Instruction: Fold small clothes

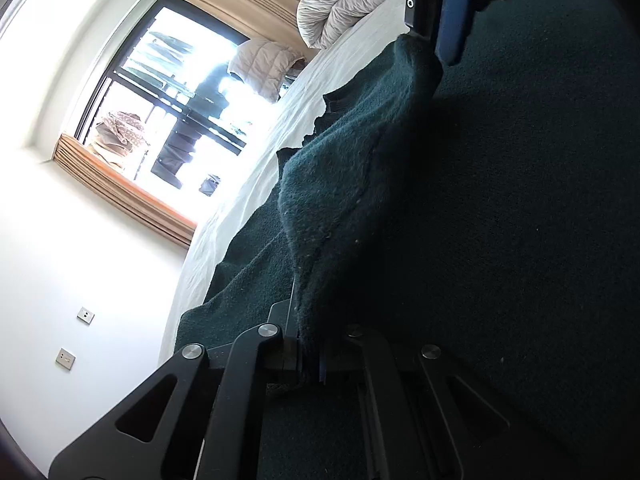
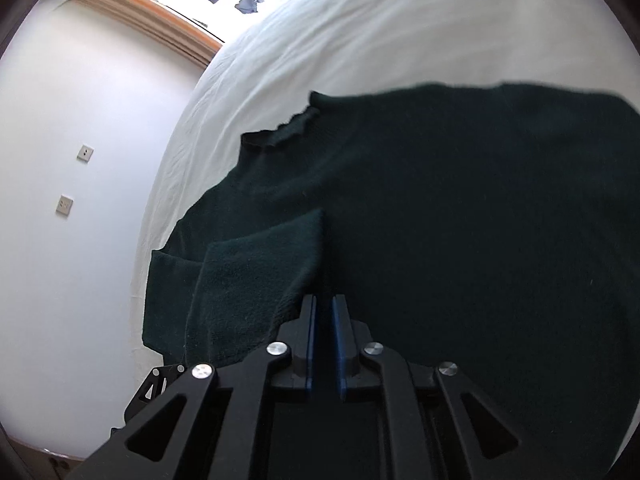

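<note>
Knitwear is what everything here is turning on: a dark green sweater (image 2: 440, 200) is lying spread over the white bed (image 2: 360, 40), its frilled collar (image 2: 288, 128) pointing toward the window-side edge and its long axis running from that collar back toward both cameras. One folded flap (image 2: 260, 280) is lying doubled on the body, just left of the right gripper (image 2: 324, 312), whose blue pads are standing slightly apart with nothing between them, hovering over the cloth. The left gripper (image 1: 308, 360) is clamping shut on a raised ridge of the sweater (image 1: 340, 200), so that hand is the one already engaged, and the right gripper (image 1: 436, 16) is showing at the far end of that ridge. Judging from this, the free right hand is needing a fresh pinch point near the flap. Beyond the bed's far edge, a window (image 1: 180, 100) with tan curtains (image 1: 120, 184) is glaring, a puffy grey duvet (image 1: 340, 4) is sitting at the bed's corner, and a white wall is carrying two sockets (image 2: 64, 204).
</note>
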Demonstrator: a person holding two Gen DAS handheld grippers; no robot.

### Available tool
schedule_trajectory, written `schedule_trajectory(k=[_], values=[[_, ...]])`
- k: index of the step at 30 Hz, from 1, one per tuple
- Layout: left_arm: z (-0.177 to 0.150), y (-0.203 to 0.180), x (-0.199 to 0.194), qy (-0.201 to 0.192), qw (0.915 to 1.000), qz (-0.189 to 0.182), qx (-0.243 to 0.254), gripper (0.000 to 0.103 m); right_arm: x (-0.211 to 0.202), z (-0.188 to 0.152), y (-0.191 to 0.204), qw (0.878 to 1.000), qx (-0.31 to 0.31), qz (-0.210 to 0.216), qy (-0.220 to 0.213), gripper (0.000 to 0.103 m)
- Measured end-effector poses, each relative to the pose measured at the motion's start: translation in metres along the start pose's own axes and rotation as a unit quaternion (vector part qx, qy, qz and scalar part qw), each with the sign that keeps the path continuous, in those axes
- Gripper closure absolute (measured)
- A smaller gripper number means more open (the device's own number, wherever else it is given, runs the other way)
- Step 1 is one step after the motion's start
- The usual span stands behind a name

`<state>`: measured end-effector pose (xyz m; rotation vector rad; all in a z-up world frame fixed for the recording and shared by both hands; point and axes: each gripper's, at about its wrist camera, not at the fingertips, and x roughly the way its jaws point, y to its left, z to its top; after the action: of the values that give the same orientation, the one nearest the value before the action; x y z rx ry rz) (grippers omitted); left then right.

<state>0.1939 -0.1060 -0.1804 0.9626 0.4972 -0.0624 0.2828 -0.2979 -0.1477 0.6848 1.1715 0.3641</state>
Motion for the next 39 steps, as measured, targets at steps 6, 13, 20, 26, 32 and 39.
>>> schedule_trajectory(k=[6,13,20,26,32,39], values=[[0.001,0.000,0.000,-0.002,1.0000,0.007,0.002,0.102,-0.002,0.002,-0.014,0.994,0.055,0.095,-0.021,0.045],[0.001,0.000,0.000,-0.002,0.9999,0.011,0.003,0.102,-0.001,0.008,-0.017,0.975,0.090,0.203,-0.023,0.042],[0.002,0.000,0.000,-0.002,0.9999,0.011,0.003,0.101,0.016,0.005,-0.032,0.979,0.115,0.166,0.010,0.039],[0.002,-0.001,0.000,-0.003,0.9999,0.012,0.003,0.101,0.043,0.024,-0.005,0.985,0.071,0.149,0.044,0.039],[0.002,-0.002,-0.003,-0.004,0.9999,0.013,-0.001,0.101,0.070,0.042,0.008,0.986,0.049,0.143,0.067,0.049],[0.003,-0.001,-0.003,-0.006,0.9998,0.019,-0.007,0.099,0.071,0.042,0.029,0.994,-0.013,0.097,0.047,0.090]])
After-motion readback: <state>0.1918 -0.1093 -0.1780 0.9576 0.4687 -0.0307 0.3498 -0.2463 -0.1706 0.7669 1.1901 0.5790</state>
